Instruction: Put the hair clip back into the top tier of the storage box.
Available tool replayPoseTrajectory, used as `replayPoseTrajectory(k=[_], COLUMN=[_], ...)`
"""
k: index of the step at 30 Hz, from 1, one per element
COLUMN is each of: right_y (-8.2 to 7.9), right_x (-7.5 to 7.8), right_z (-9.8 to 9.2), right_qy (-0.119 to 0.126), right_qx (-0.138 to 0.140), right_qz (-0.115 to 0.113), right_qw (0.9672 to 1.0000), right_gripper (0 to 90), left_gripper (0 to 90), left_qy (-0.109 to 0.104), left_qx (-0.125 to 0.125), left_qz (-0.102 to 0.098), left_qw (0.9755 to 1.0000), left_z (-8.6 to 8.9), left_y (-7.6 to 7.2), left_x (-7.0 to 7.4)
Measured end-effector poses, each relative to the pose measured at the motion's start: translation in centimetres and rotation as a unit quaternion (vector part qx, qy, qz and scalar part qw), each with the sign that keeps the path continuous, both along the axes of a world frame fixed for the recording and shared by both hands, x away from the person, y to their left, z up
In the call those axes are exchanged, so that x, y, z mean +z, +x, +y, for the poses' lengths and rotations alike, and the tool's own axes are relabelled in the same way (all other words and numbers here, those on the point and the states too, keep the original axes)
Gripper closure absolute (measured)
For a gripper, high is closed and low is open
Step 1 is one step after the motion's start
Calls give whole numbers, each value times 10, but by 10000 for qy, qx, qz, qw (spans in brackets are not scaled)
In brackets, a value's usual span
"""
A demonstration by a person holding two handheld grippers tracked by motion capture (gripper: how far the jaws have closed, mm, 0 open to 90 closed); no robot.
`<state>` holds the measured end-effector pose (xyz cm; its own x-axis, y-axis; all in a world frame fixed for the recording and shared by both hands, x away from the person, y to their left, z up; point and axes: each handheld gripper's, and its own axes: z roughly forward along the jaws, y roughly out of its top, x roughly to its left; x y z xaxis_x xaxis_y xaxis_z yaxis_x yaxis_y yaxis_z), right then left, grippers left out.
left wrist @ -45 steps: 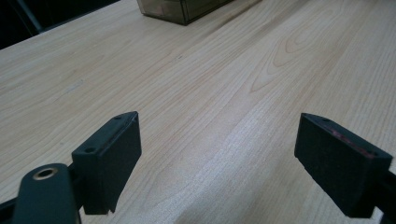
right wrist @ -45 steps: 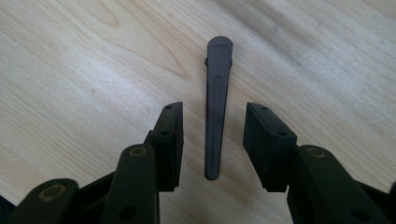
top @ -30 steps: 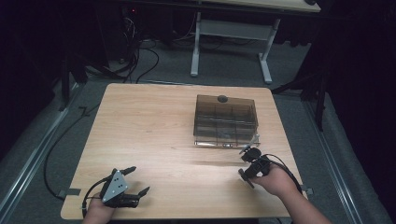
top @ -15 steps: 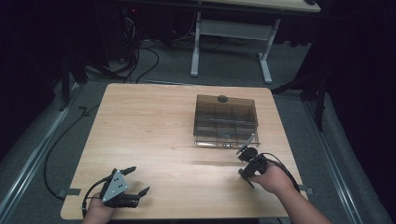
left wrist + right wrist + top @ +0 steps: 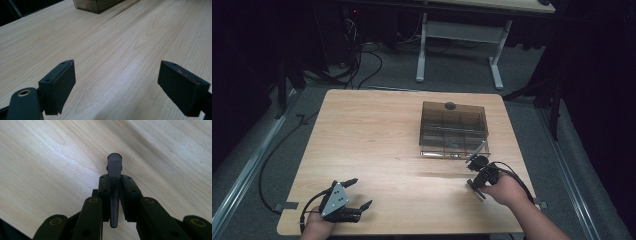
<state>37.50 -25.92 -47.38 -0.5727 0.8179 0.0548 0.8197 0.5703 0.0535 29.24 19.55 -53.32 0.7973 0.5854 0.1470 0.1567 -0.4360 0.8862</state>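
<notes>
Near left, the left gripper (image 5: 354,194) rests idle on the table (image 5: 377,135), jaws spread wide on nothing. At right, the right gripper (image 5: 115,195) has just closed, pinching a slim dark tapered tip (image 5: 114,182) beside the farther smoky compartment box (image 5: 454,129), likely its destination.

The table (image 5: 377,135) is bare wood across its left and middle. A brown box (image 5: 453,127) stands at the back right. It blocks the way there.
</notes>
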Motion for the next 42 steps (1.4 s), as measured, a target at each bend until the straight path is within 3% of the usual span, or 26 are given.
replayPoseTrajectory(k=[1, 7, 8, 9, 12, 13, 18, 27, 42], right_y=[-1, 1, 0, 2, 2, 4, 6, 16, 35], right_x=[3, 14, 18, 21, 30, 33, 48, 70, 86], right_z=[1, 2, 4, 4, 7, 6, 11, 20, 32], right_qy=[22, 134, 101, 117, 105, 109, 129, 78, 28], right_qx=[-129, 13, -118, 13, -16, 115, 25, 163, 263], right_qz=[43, -17, 16, -27, -38, -94, -98, -142, -225], right_qw=[9999, 9999, 9999, 9999, 9999, 9998, 9999, 9997, 9994], right_gripper=[797, 797, 797, 797, 796, 797, 796, 796, 796], left_gripper=[152, 152, 152, 152, 152, 152, 152, 152, 152], left_qy=[-1, -1, 3, 1, -2, -4, -1, -12, -14], left_qx=[2, 1, -2, 0, 0, 1, 0, 1, -6], left_qz=[2, -3, -10, -6, -1, -1, -4, -18, -12], left_qw=[10000, 10000, 10000, 10000, 10000, 10000, 10000, 10000, 10000], left_z=[0, 0, 0, 0, 0, 0, 0, 0, 0], left_y=[0, 0, 0, 0, 0, 0, 0, 0, 0], left_x=[0, 0, 0, 0, 0, 0, 0, 0, 0])
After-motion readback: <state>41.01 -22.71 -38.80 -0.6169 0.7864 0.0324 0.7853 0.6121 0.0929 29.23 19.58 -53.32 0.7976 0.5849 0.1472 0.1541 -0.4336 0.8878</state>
